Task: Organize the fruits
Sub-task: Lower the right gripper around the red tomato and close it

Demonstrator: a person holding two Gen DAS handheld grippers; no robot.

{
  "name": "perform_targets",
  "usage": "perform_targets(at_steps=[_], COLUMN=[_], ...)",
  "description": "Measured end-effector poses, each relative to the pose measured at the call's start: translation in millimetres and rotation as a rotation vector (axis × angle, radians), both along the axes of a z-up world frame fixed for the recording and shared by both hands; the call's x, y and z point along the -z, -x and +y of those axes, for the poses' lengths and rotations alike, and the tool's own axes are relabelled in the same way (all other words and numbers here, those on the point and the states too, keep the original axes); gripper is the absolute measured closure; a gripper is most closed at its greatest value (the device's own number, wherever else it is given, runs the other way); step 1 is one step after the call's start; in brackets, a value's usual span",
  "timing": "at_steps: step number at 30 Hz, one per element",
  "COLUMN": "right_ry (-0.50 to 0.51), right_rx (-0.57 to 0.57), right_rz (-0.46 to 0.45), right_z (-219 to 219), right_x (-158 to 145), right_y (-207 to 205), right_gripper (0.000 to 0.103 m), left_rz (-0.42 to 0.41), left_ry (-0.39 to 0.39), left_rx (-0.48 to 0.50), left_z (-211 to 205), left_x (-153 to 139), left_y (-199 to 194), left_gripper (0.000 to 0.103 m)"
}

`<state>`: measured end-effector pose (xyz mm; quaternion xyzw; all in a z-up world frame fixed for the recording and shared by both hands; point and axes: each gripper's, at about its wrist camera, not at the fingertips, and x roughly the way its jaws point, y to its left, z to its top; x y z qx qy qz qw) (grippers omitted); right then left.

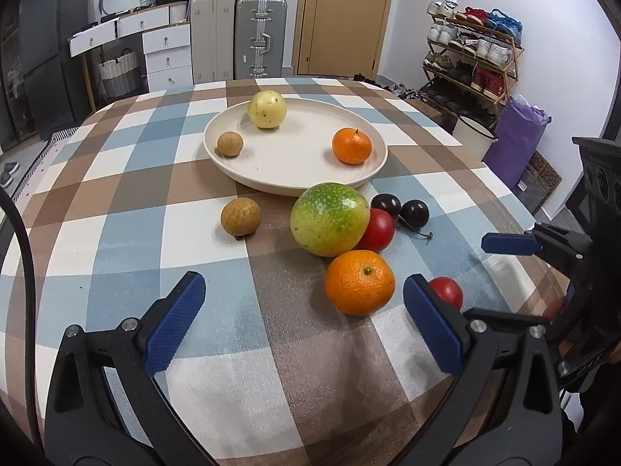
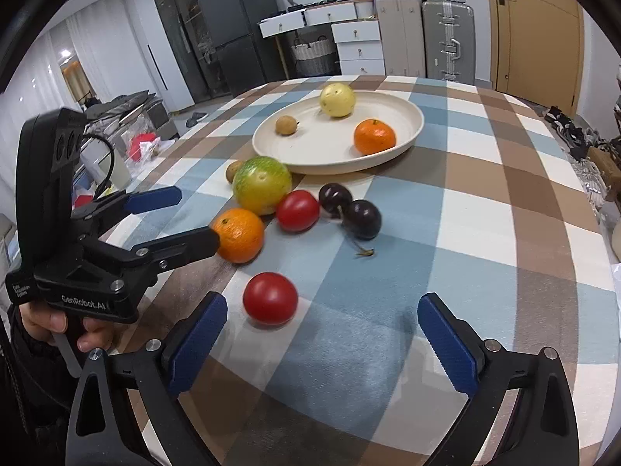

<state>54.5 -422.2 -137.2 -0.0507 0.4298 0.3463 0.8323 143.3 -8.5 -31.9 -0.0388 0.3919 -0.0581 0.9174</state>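
Observation:
A cream plate holds a yellow fruit, a small brown longan and an orange mandarin. In front of it on the checked cloth lie a brown longan, a green-yellow fruit, a red tomato, two dark cherries, a second mandarin and a second tomato. My left gripper is open, just before the near mandarin. My right gripper is open, near the front tomato.
The round table's edge curves close on the right. Behind the table stand suitcases, white drawers, a door and a shoe rack.

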Motion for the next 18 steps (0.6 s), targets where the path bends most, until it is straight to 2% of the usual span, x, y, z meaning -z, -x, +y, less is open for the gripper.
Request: perform_targets(at_steps=[6,8,12,18], right_ry=[0.028,0.043,0.063,0.068], right_rx=[-0.040,-0.050,-0.071,-0.090], right_rz=[0.013,0.003,-0.010,-0.028], right_z=[15,20,26,29], right_x=[7,8,8,7], right_y=[4,5,8,9], right_gripper=[0.021,0.022,0.030,0.051], left_rz=[0.012,0.013,0.019,0.025], left_ry=[0.010,0.009,0.009,0.008], left_rx=[-0.002,-0.002,-0.001,0.005], left_z=[2,2,3,2], left_x=[2,2,4,6], left_y=[-2,-2,-4,-5], left_gripper=[0.001,0.001,0.001,0.001])
